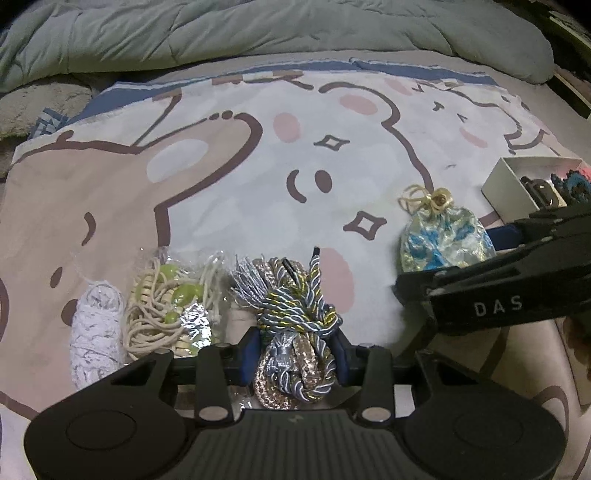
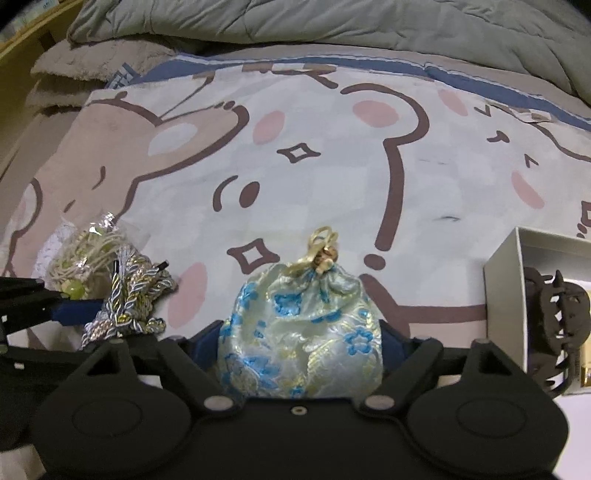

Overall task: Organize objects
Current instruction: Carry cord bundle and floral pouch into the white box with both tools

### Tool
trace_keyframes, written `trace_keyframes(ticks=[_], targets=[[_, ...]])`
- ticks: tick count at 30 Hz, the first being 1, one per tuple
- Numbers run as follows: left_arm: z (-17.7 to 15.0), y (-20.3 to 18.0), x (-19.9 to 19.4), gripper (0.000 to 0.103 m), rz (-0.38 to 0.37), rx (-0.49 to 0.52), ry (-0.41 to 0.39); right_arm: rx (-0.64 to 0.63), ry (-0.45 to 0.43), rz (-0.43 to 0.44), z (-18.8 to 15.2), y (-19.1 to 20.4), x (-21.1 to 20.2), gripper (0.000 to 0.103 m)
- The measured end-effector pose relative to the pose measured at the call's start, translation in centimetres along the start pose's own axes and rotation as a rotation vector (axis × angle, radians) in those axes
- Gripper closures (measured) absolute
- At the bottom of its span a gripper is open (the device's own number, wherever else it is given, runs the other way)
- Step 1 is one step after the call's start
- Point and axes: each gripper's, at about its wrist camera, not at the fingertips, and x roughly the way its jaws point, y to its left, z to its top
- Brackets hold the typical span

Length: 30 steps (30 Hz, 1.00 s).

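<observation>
Right wrist view shows my right gripper [image 2: 301,354] closed around the pouch [image 2: 301,332], its tied neck pointing away from me; the box [image 2: 504,295] lies just right, nearer this hand; my left gripper [image 1: 295,350] pinches the cord bundle [image 1: 295,314] on the bedspread [image 1: 258,184]; the box's far side is cut off.

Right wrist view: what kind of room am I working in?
Most likely a bedroom, working on a bed: a rumpled grey-green quilted comforter at the back, and a cartoon bear-print bedsheet spread under the items.
</observation>
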Motion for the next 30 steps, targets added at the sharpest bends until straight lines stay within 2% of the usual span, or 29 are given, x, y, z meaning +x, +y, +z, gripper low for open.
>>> trace_keyframes(ticks=[4, 11, 16, 23, 30], targets=[[0.0, 0.4, -1.2, 0.062, 0.002, -0.045, -0.027, -0.011, -0.033, -0.028, -0.1, -0.2, -1.0, 0.018], [-0.4, 1.3, -4.1, 0.062, -0.004, -0.162, -0.093, 0.011, -0.120, 0.009, 0.2, -0.4, -5.0, 0.018], [-0.6, 1.3, -6.4, 0.062, -0.007, -0.203, -0.145, -0.018, -0.177, 0.010, 0.0, 0.0, -7.9, 0.018], [-0.9, -0.1, -9.5, 0.062, -0.008, -0.216, -0.210, -0.056, -0.225, 0.004, -1.1, -0.3, -11.1, 0.018], [-1.1, -1.9, -11.3, 0.062, -0.008, -0.213, -0.235, -0.058, -0.253, -0.005, -2.5, -1.7, -13.4, 0.018]])
